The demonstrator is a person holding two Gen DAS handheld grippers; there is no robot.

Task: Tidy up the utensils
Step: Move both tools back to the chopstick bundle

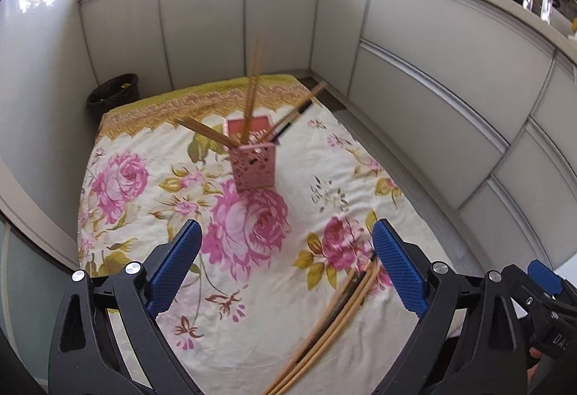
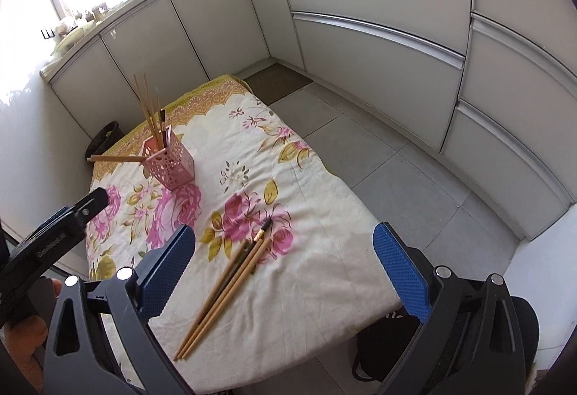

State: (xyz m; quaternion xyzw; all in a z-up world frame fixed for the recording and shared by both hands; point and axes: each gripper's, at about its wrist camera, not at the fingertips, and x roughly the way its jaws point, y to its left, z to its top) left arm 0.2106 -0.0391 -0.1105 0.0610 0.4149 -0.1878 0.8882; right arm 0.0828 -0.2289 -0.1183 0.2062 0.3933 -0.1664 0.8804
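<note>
Hovering above the floral-clothed desk [image 2: 306,287], both the left tongs [image 1: 285,265] and right tongs [image 2: 285,272] gape wide, empty, touching nothing; loose chopsticks [image 2: 223,294] lie below.

Both cams sit right behind their own blue fingers and tilt down at the floral cloth [image 1: 274,341], kitchen cabinets curving across the top. Left wrist view faces the pink holder [image 1: 252,164] near frame centre, loose chopsticks [image 1: 324,330] at lower right. Right wrist view sits off to the side: holder [image 2: 169,164] at middle left, chopsticks [image 2: 223,290] low centre. Both share those.
</note>
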